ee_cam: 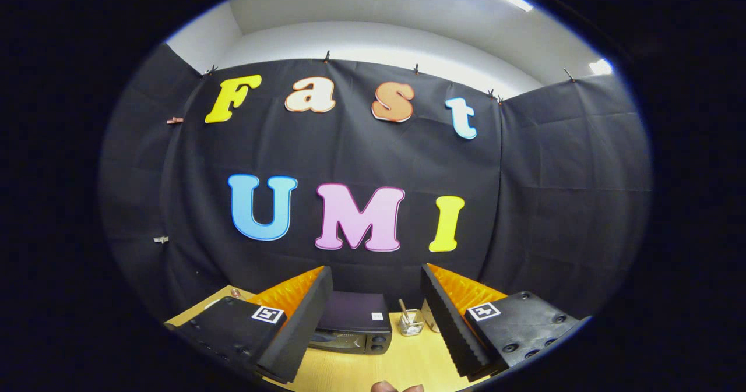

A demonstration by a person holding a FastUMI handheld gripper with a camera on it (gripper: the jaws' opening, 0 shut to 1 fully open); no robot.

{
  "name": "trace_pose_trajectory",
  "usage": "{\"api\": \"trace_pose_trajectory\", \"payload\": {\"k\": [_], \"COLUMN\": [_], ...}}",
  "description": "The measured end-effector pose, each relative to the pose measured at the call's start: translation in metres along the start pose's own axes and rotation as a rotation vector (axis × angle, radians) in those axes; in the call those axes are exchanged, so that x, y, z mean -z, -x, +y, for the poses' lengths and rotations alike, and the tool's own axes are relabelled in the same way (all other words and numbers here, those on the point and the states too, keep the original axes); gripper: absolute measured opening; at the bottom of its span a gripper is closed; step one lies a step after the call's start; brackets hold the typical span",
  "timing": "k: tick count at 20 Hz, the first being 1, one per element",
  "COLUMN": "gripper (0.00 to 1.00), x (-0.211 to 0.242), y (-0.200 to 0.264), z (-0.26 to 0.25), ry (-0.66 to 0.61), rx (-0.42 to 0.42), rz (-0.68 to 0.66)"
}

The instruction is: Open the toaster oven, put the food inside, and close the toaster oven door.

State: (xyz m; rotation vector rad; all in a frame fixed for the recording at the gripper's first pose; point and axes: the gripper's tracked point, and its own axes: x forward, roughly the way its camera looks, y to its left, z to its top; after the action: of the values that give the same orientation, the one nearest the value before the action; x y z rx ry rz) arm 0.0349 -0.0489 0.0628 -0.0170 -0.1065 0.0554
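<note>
Glossy toaster oven (351,324), wood-look table (373,366)

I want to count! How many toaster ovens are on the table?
1. The toaster oven sits on the wooden table beyond the open gripper, seen between its fingers, beside a small glass jar. The fingers may hide other things.

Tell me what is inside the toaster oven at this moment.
Nothing inside can be made out. The toaster oven stands on the wooden table beyond the open gripper, door shut, its dark glass hiding the inside. A small glass jar stands beside it.
</note>
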Motion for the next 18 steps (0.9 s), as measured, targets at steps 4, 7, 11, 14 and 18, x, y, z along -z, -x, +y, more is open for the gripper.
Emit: {"api": "trace_pose_trajectory", "payload": {"k": [4, 7, 11, 14, 18], "gripper": [0.98, 0.98, 0.98, 0.98, 0.98], "x": [-0.023, -0.030, -0.021, -0.011, -0.009], "y": [0.014, 0.020, 0.025, 0.026, 0.025], "z": [-0.026, -0.041, -0.047, -0.051, -0.060], "ry": [-0.016, 0.000, 0.033, 0.000, -0.022], "rx": [0.011, 0.012, -0.002, -0.008, -0.006], "rz": [-0.048, -0.076, -0.079, -0.056, -0.048]}}
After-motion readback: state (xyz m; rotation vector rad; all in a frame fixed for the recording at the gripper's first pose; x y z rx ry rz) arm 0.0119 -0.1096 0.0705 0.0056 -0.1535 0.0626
